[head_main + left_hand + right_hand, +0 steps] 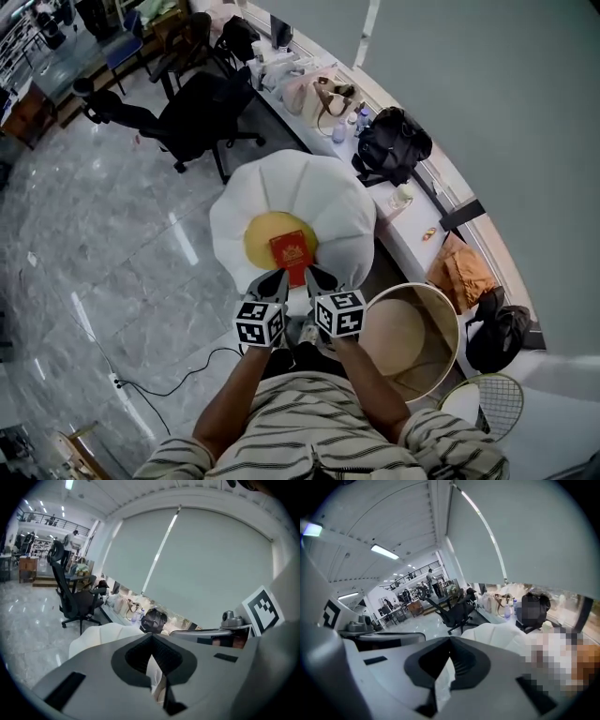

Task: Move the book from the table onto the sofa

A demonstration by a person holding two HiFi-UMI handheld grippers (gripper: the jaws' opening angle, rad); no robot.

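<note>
A grey marble floor (103, 234) spread to the left, and a long white counter (405, 236) curved along a pale blind at the right, with a black office chair (192, 117) pulled out beside it. Near the counter stood a white, flower-shaped sofa (281, 183) with a round yellow middle.

The book (292, 249) was small and red with a gold emblem on its cover, face up. It showed against the sofa's yellow middle, its near edge running down between the tips of the two tongs. The head view did not settle whether those tips touched it.

The left gripper (277, 277) and the right gripper (316, 276) hung side by side just in front of the person's striped sleeves. Each had its jaws pressed together, and each gripper view showed nothing between the pads, only the white sofa beyond.

To the right of the sofa stood a round wooden tub-like table (448, 319) with a raised rim and a pale wooden bottom inside. A black bag (392, 141) and a beige handbag (319, 97) sat on the counter. An orange bag (461, 267) and a black backpack (499, 333) lay further along. What the bags held could not be seen.
</note>
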